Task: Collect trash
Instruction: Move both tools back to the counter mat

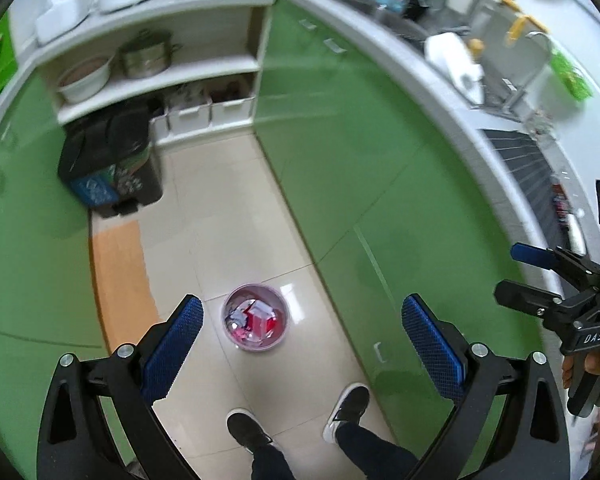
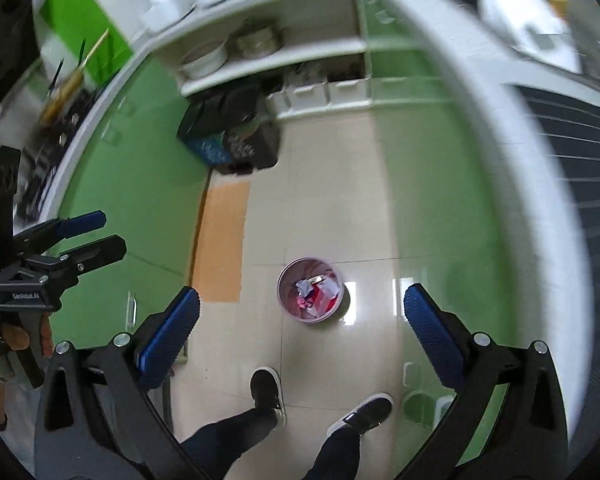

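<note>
Both left tongs and right tongs spread and empty above the bin: probably light thin plastic, best pinched at the rim.

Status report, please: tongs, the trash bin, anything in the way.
Left tongs open, empty. Right tongs open, empty. Small round pink wastebasket on tiled floor, holding red and white scraps. Path clear; person's black shoes stand short of it.

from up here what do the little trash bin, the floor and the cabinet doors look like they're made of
Trash bin: looks like thin translucent pinkish plastic, since the red and white scraps show through its wall. Floor: glazed beige tile, going by the grout lines and bright glare. Cabinet doors: glossy green panels, perhaps laminate or lacquer; they show soft reflections.
</note>
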